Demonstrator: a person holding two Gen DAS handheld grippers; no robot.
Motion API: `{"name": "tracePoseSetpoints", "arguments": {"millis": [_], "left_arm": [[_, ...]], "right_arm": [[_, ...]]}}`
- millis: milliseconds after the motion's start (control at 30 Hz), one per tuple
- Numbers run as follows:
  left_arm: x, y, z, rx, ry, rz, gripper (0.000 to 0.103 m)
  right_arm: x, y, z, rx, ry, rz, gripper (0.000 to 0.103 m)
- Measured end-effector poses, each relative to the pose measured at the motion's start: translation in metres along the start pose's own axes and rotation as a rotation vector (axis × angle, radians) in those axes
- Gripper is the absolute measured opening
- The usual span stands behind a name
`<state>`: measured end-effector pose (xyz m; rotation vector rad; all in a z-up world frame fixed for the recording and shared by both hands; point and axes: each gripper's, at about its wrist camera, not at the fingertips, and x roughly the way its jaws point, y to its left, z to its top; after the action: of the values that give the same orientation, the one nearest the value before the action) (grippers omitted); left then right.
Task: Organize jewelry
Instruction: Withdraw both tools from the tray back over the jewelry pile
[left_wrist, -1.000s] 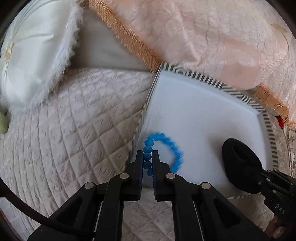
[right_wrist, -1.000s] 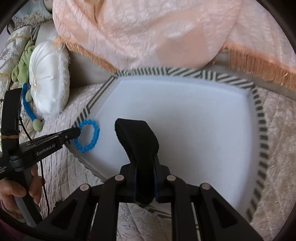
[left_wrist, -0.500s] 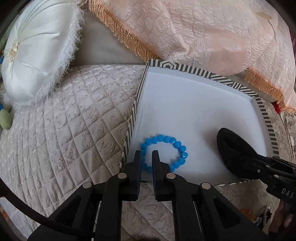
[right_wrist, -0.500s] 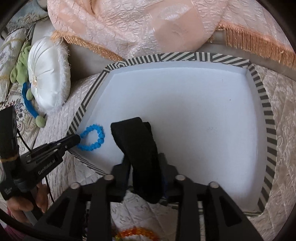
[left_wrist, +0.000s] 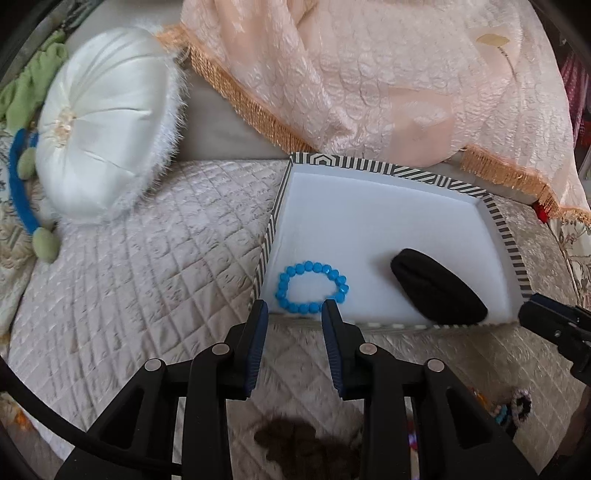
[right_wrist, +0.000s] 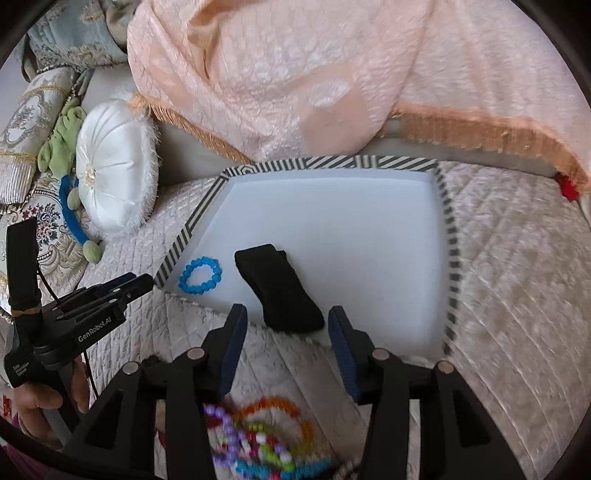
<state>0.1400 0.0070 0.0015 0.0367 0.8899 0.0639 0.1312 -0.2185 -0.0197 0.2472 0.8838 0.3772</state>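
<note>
Left claw (left_wrist: 293, 308) and right claw (right_wrist: 284, 314): both spread apart, holding nothing, at the tray's (left_wrist: 502, 236) 6 o'clock rim.

Tray contents: one blue bead bracelet (left_wrist: 311, 287) at 7 o'clock; one black band (left_wrist: 437, 291) at 5 o'clock.

Risk: the tangled bead pile (right_wrist: 262, 439) on the bed may snag, so several pieces lift together.

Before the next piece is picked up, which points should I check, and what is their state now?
1. Left gripper open, empty: ok.
2. Right gripper open, empty: ok.
3. Blue bead bracelet lies flat inside the striped tray: ok.
4. Black band fully inside the tray: cannot tell; its near end is at the front rim.
5. Colourful bead pile below the right gripper visible: ok, though blurred.
</note>
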Motion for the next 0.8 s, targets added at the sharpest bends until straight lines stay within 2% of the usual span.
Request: {"name": "tracePoseSetpoints", "arguments": {"millis": [267,533,800], "left_arm": [[-0.039,-0.007,-0.029,-0.003,-0.051,0.022,0.006],[-0.064,-0.013,-0.059,0.001,-0.07,0.035,0.006],[-0.084,-0.02,-0.082,0.022,-0.094,0.042,0.006]], "right_arm": [[-0.04,0.0,-0.033,-0.019,-0.054,-0.054,0.054],[-0.071,0.008,-0.064,-0.042,-0.091,-0.083,0.059],[-0.082,0.019,-0.081,-0.051,-0.09,-0.085,0.06]]}}
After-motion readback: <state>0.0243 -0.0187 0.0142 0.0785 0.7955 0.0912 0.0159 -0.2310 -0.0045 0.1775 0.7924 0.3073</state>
